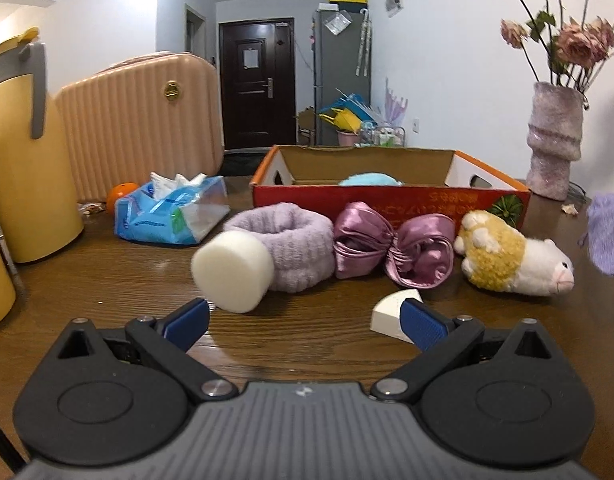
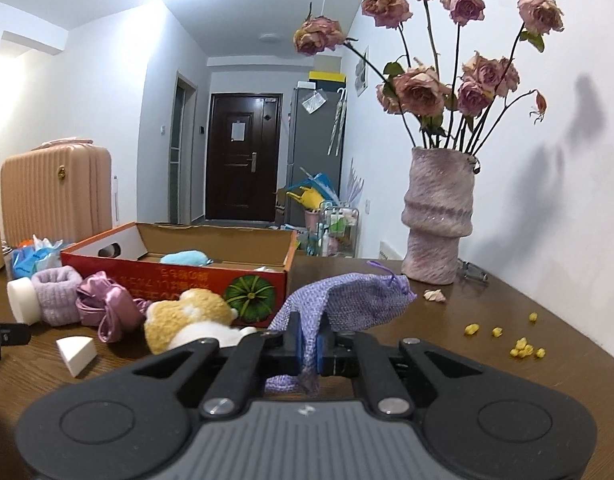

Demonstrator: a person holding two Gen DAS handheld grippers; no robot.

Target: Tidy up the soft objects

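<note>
My left gripper [image 1: 303, 320] is open and empty just above the wooden table, facing a white foam cylinder [image 1: 233, 272], a lilac knit band [image 1: 291, 248], a pink satin bow [image 1: 391, 246] and a yellow-white plush [image 1: 511, 258]. A white sponge wedge [image 1: 389, 314] lies by its right finger. My right gripper [image 2: 309, 350] is shut on a purple knit pouch [image 2: 347, 304], held just off the table beside the plush [image 2: 187, 316]. The red cardboard box [image 2: 175, 270] behind holds a blue soft toy [image 2: 185, 258].
A vase of dried roses [image 2: 437, 224] stands at the back right. A tissue pack [image 1: 169, 212], pink suitcase [image 1: 143, 128] and yellow jug [image 1: 23, 152] stand at the left. Yellow crumbs [image 2: 523, 346] and a petal [image 2: 435, 295] lie on the table.
</note>
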